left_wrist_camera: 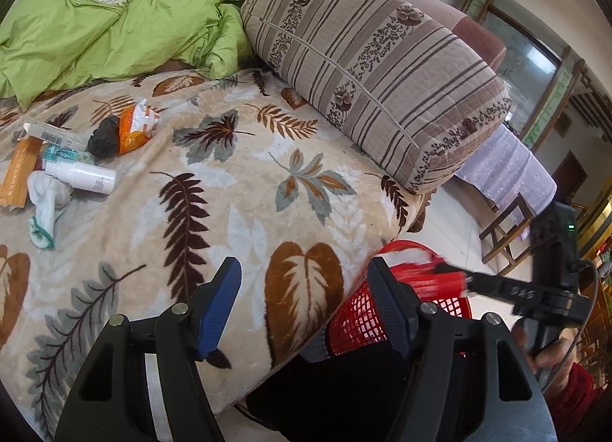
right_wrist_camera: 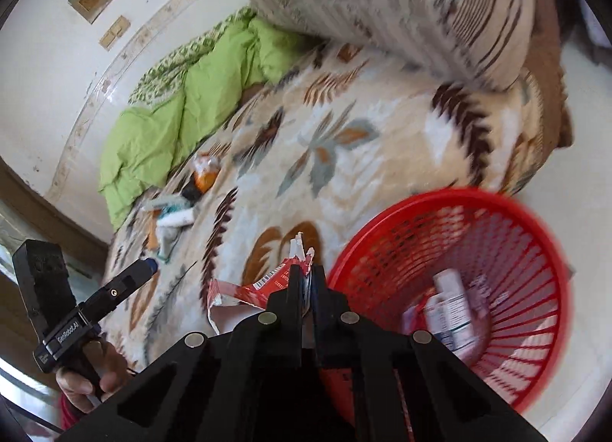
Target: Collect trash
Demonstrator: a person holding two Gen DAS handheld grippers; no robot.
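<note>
Left wrist view: my left gripper (left_wrist_camera: 302, 304) hangs with jaws apart, nothing between them, over the leaf-print blanket (left_wrist_camera: 244, 189). Remaining trash sits far left on the blanket: white bottle (left_wrist_camera: 82, 177), orange snack wrapper (left_wrist_camera: 135, 128), orange box (left_wrist_camera: 19, 170). Red mesh basket (left_wrist_camera: 397, 312) stands beside the bed edge.

Right wrist view (blurred): my right gripper (right_wrist_camera: 304, 273) is clamped on a torn red wrapper (right_wrist_camera: 264, 289), just beside the basket's (right_wrist_camera: 535, 251) rim. A white bottle lies inside it.
</note>
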